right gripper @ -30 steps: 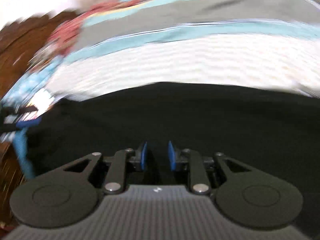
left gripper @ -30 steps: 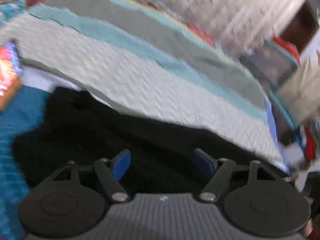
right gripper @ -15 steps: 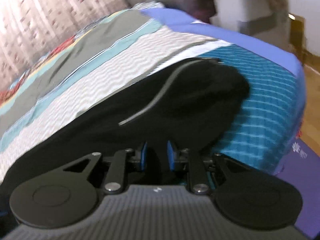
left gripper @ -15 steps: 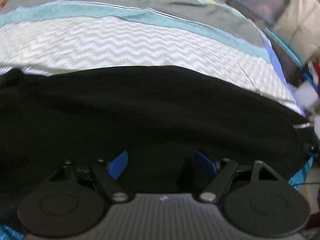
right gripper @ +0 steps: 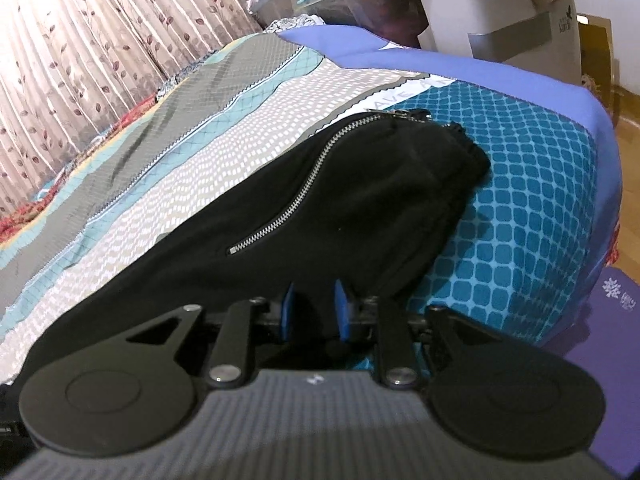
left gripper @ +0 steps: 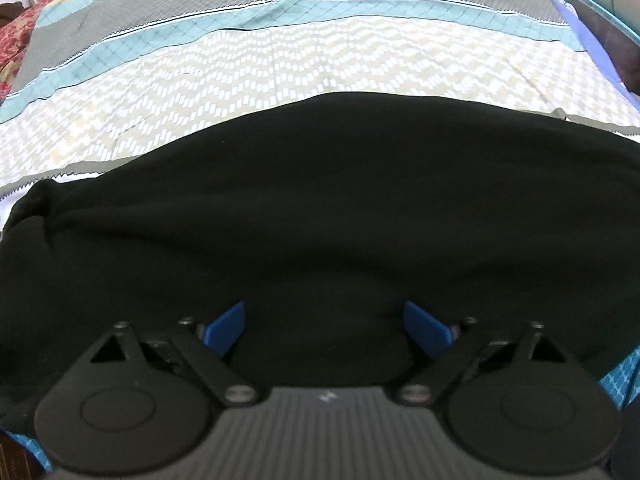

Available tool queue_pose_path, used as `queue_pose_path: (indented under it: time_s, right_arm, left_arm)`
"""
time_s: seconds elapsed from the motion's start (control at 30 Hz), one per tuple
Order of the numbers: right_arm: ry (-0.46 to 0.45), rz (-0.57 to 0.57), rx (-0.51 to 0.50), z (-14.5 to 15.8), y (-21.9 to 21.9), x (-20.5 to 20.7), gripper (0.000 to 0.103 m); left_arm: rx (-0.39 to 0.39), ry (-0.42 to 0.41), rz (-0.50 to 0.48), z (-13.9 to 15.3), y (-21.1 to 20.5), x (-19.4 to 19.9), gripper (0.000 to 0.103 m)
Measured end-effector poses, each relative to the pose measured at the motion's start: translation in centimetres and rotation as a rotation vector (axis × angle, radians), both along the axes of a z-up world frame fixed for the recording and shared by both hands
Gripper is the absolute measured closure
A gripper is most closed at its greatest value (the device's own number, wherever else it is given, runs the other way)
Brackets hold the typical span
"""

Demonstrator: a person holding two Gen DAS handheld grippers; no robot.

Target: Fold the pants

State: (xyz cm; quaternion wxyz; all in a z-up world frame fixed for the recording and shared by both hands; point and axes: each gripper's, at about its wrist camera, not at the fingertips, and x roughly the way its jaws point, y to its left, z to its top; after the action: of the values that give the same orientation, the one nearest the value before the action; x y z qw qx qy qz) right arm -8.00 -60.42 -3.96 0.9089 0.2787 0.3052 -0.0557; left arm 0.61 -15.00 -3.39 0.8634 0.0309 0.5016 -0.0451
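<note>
Two handheld grippers work a pair of black fleece pants [left gripper: 320, 208] laid along the near edge of a bed.

Pants' long axis runs side to side across the striped, zigzag-patterned bedspread [left gripper: 280, 80], the end with a silver pocket zipper [right gripper: 296, 196] lying toward the blue foot corner. Left gripper [left gripper: 324, 320] is opening, blue fingers [left gripper: 224, 326] spread wide over the cloth, gripping nothing; right gripper [right gripper: 314, 312] stands narrow, pinching a black fold.

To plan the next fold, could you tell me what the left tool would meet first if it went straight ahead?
Most likely the black pants: the left tool, jaws opening, points down at the fabric lying directly ahead on the bedspread.
</note>
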Motion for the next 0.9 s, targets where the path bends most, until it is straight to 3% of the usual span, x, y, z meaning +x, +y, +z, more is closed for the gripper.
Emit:
queue_pose_path:
  time_s: [0.57,0.67,0.73,0.9]
  right_arm:
    - [-0.054,-0.029,0.063,-0.2,-0.7,-1.2,0.076]
    - [-0.083,-0.016,0.103,-0.3,-0.8,-1.4,0.061]
    - [-0.108,0.000,0.122,-0.3,-0.6,-1.6,0.045]
    - [-0.144,0.059,0.076,0.0,0.6,-1.3,0.024]
  left_arm:
    - [0.060,-0.017,0.011,1.5,-1.3,-0.2,0.009]
    - [0.052,-0.032,0.002,2.6,-2.1,-0.3,0.009]
    - [0.051,-0.044,-0.004,3.3,-2.7,-0.3,0.009]
    - [0.021,-0.066,-0.057,4.7,-5.5,0.0,0.008]
